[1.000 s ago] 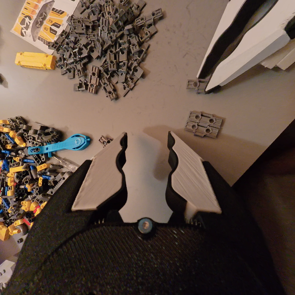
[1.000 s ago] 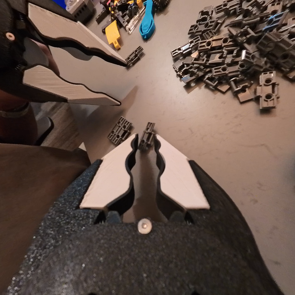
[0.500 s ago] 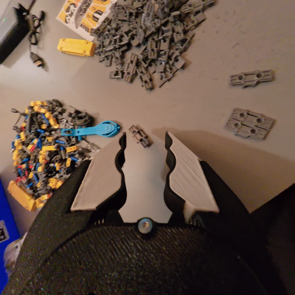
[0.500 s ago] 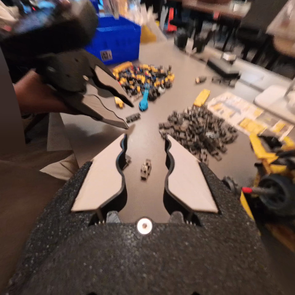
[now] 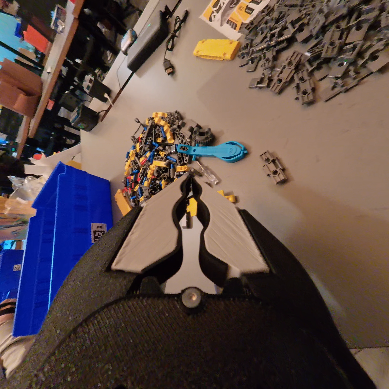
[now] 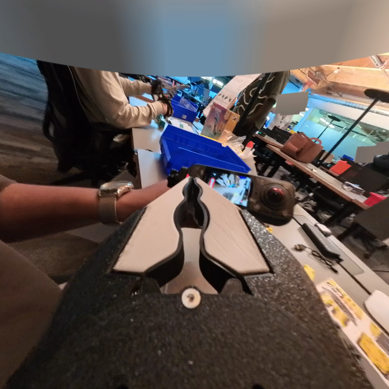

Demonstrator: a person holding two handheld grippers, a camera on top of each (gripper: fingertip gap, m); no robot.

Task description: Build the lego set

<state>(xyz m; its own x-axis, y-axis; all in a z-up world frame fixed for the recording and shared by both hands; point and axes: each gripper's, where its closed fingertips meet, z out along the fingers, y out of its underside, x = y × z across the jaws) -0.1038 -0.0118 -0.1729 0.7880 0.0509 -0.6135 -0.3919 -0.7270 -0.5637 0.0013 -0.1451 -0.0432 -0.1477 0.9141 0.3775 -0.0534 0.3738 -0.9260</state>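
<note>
My left gripper (image 5: 189, 179) is shut, its tips over the near edge of a pile of small yellow, blue and black parts (image 5: 151, 155). A thin dark strip shows in its gap; I cannot tell if it is held. A yellow part (image 5: 228, 197) lies under the fingers. A blue lever tool (image 5: 210, 150) and a small grey link (image 5: 273, 167) lie just beyond. My right gripper (image 6: 192, 181) is shut and raised level, pointing at the left gripper's camera (image 6: 252, 195) and the hand with a watch (image 6: 111, 200) that holds it. Something dark fills its gap.
A big heap of grey links (image 5: 326, 42), a yellow panel (image 5: 216, 49), a sticker sheet (image 5: 229, 10), a black pack (image 5: 147, 37) and a cable (image 5: 170, 52) lie on the grey table. A blue bin (image 5: 63, 231) stands left. A person in beige (image 6: 105, 101) works behind.
Both grippers have gone from open to shut. The left one moved left, off the small grey link to the coloured pile. The right one rose and tilted up off the table.
</note>
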